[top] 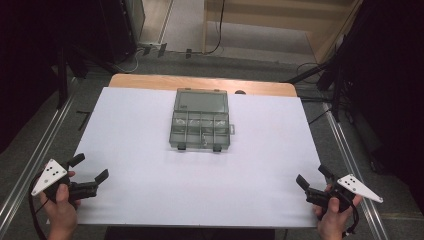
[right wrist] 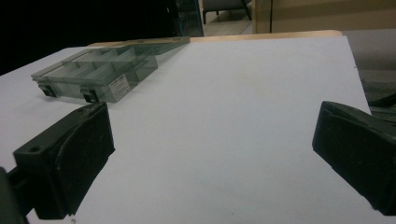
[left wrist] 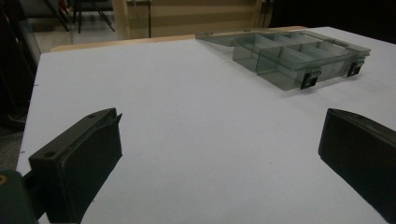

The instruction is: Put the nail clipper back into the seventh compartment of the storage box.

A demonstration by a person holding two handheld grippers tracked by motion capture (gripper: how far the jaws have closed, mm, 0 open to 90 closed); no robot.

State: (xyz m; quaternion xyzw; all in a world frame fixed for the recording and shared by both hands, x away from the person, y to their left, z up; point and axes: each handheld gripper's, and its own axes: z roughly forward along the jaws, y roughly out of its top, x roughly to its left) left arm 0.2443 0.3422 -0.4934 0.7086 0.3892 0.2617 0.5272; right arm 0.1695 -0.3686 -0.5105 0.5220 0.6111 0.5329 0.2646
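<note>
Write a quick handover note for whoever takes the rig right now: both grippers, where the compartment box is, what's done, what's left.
Left gripper: open, holding nothing, near the front left corner of the table.
Right gripper: open, holding nothing, near the front right corner.
Compartment box: clear grey plastic, at the middle of the white sheet toward the far side, lid folded back flat behind it, two dark latches facing the person. Some compartments seem to hold small clear items; too small to identify.
Done: box is open.
Left: nothing is gripped or touched yet; both grippers are well apart from the box.
</note>
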